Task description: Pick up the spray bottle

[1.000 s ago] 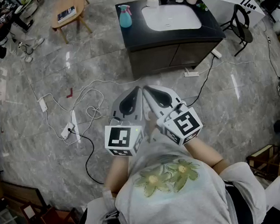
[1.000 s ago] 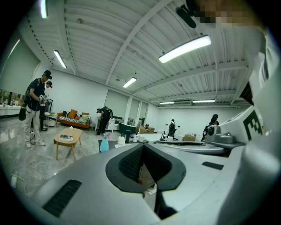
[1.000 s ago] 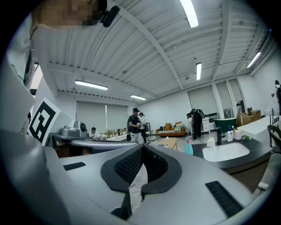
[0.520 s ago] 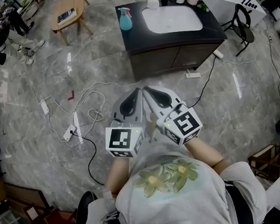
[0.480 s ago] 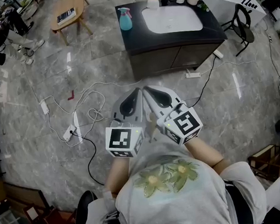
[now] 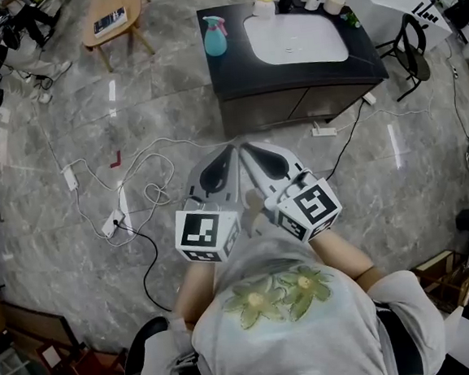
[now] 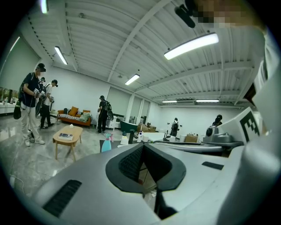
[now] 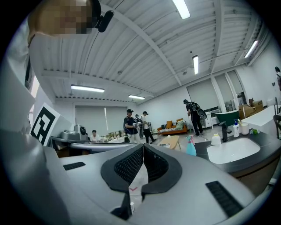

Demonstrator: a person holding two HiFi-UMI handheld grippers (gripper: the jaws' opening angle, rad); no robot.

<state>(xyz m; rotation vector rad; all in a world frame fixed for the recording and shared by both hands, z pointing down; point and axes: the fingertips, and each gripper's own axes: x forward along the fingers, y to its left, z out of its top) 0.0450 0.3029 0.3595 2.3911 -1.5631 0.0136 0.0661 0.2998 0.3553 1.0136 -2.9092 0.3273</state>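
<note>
— Where's the spray bottle (image 6: pixel 215 36)?
— Standing upright, long axis vertical, at the left end of the dark surface (image 6: pixel 237 72), beside the sink (image 6: pixel 295 40), well apart from me.
— And you?
— My left gripper (image 6: pixel 230 152) and right gripper (image 6: pixel 246 149) are held roughly level at my chest, side by side, aimed that way. Both pairs of jaws are pressed together on nothing.

Grey marble floor (image 6: pixel 42 224), dark sink cabinet (image 6: pixel 292 104), small wooden table (image 6: pixel 124 0), orange sofa (image 7: pixel 72 115), strip-lit ceiling (image 7: pixel 109 35).

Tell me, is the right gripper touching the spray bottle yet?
Apart. The head view shows the right gripper over open floor, well short of the spray bottle standing on the dark countertop.
</note>
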